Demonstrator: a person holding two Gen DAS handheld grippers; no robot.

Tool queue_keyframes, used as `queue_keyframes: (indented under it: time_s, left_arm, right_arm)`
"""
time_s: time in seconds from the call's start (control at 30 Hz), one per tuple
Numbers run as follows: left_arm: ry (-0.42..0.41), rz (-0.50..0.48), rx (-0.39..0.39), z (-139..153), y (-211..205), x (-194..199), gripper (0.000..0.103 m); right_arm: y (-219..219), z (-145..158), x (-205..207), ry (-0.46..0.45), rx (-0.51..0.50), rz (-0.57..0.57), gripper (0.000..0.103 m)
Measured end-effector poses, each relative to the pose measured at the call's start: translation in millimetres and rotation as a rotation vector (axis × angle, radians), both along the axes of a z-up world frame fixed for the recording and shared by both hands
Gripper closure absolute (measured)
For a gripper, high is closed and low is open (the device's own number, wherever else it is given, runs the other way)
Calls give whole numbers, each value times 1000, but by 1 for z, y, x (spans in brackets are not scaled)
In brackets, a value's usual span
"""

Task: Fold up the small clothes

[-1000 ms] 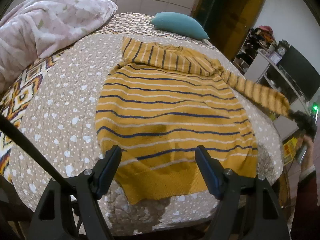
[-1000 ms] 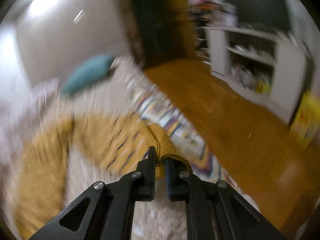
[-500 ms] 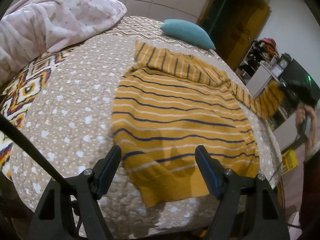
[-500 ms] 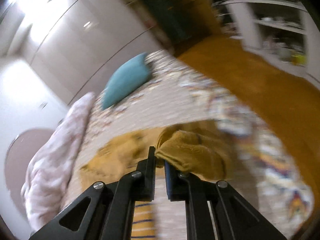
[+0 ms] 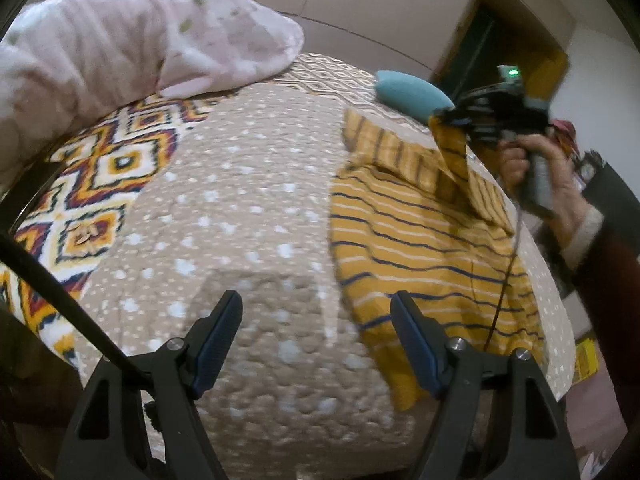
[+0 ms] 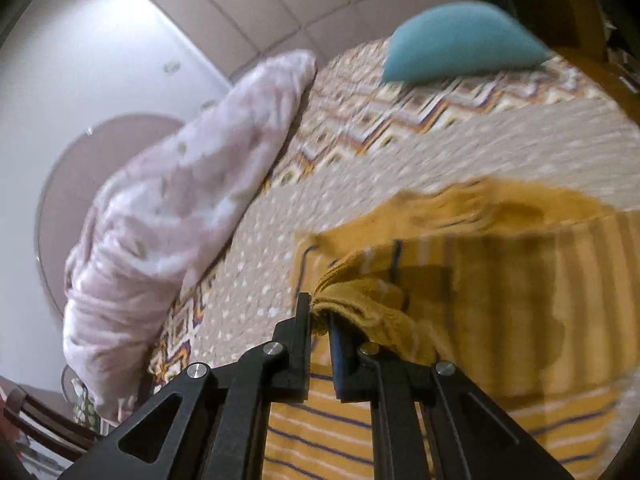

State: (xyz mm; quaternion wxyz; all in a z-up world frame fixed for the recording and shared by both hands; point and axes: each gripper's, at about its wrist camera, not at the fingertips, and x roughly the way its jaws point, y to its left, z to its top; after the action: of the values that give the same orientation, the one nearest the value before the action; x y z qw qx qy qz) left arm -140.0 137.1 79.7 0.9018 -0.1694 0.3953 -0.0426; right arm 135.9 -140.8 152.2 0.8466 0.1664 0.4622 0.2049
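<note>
A yellow sweater with dark blue and white stripes [image 5: 420,240] lies flat on the bed, to the right in the left wrist view. My right gripper [image 5: 444,118] is shut on the cuff of its sleeve [image 6: 360,304] and holds the sleeve raised above the sweater's upper body. In the right wrist view the gripper [image 6: 319,316] shows the cuff pinched between its shut jaws, with the striped body [image 6: 520,300] below. My left gripper [image 5: 316,332] is open and empty above the quilt, just left of the sweater's hem.
The bed has a beige dotted quilt [image 5: 240,200] with a zigzag patterned border [image 5: 100,168]. A bunched pink blanket [image 5: 120,40] lies at the far left. A teal pillow [image 5: 412,94] lies behind the sweater. The bed's near edge is below my left gripper.
My right gripper carried the sleeve from out at the right, up and inward over the sweater's body. My left gripper shifted left, off the hem, and stayed open.
</note>
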Motion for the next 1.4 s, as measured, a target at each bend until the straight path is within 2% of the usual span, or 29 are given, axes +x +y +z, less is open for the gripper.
queue_keyframes:
  time_s: [0.07, 0.23, 0.3, 0.33, 0.37, 0.4, 0.47, 0.53, 0.67, 0.77, 0.83, 0.9, 0.93, 1.0, 1.03, 1.07, 1.17, 1.23, 1.33, 1.4]
  left_arm:
    - [9, 22, -17, -6, 11, 0, 28]
    - [25, 53, -48, -17, 27, 1, 28]
    - [29, 60, -57, -20, 30, 0, 28]
    - [31, 62, -62, -20, 31, 1, 28]
    - [32, 65, -70, -20, 31, 0, 28]
    - [32, 67, -75, -20, 31, 0, 28]
    - [32, 71, -86, -19, 31, 0, 28]
    - [30, 69, -92, -17, 30, 0, 28]
    - [24, 52, -89, -13, 22, -1, 27]
    - [29, 26, -95, -11, 13, -1, 27]
    - [34, 6, -85, -9, 5, -1, 27]
    - [36, -12, -68, -8, -3, 0, 27]
    - [37, -25, -59, -7, -8, 2, 27]
    - [46, -53, -51, -7, -18, 7, 26]
    - [50, -65, -52, -8, -22, 9, 26]
    - [61, -82, -60, -11, -29, 13, 26]
    - [110, -119, -111, -24, -45, 28, 25]
    - [144, -142, -139, -34, -56, 38, 25]
    - [187, -176, -163, -50, -73, 55, 26]
    - [194, -190, -155, -56, -83, 64, 26]
  right_arm:
    - [30, -27, 19, 37, -51, 14, 94]
    - [62, -79, 48, 135, -140, 17, 89]
    - [69, -93, 54, 181, -128, 52, 87]
    - [73, -98, 55, 211, -90, 95, 86]
    - [75, -98, 56, 223, -58, 126, 78]
    - [80, -95, 54, 222, -29, 159, 67]
    - [84, -75, 44, 163, 6, 218, 56]
    - [77, -49, 31, 107, 7, 242, 50]
    - [30, -16, 7, 54, -44, 212, 46]
    - [-31, 1, -17, 43, -112, 152, 46]
    - [-84, 12, -37, 41, -179, 93, 45]
    - [-127, 21, -56, 25, -299, 34, 44]
    - [-152, 24, -68, 23, -432, -24, 44]
    - [-200, 24, -99, 11, -783, -160, 44]
    - [-217, 23, -114, 3, -837, -191, 44]
    - [-233, 22, -130, 8, -801, -203, 43]
    - [-276, 1, -183, 72, -442, -186, 43]
    - [-282, -27, -214, 98, -262, -148, 43]
    - [-265, -70, -243, 117, -133, -96, 43]
    - [-256, -88, -251, 119, -82, -86, 43]
